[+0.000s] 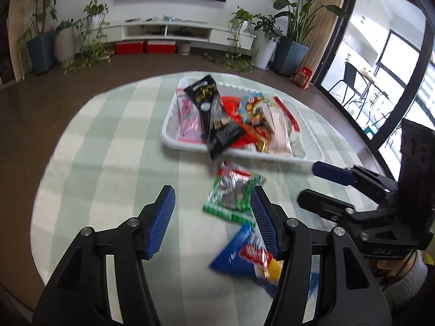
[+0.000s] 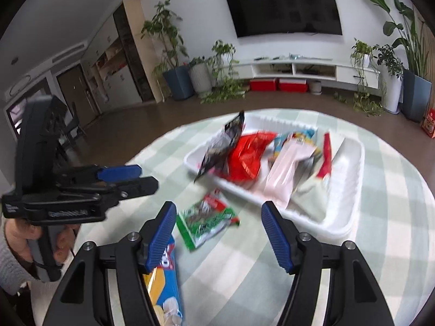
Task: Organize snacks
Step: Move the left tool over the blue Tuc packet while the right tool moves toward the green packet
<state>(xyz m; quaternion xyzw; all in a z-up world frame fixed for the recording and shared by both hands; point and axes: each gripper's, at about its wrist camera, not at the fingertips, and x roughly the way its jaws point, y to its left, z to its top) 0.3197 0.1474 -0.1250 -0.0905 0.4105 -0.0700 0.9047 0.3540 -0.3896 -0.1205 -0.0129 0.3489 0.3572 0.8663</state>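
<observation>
A white tray holds several snack packets, among them a black one and a red one. A green packet lies on the cloth in front of the tray. A blue chip bag lies nearer. My left gripper is open and empty, hovering left of both loose packets. My right gripper is open and empty above the green packet. The right gripper also shows in the left wrist view, the left gripper in the right wrist view.
The round table has a green-and-white checked cloth. Beyond its far edge are brown floor, potted plants, a TV unit and glass doors at right.
</observation>
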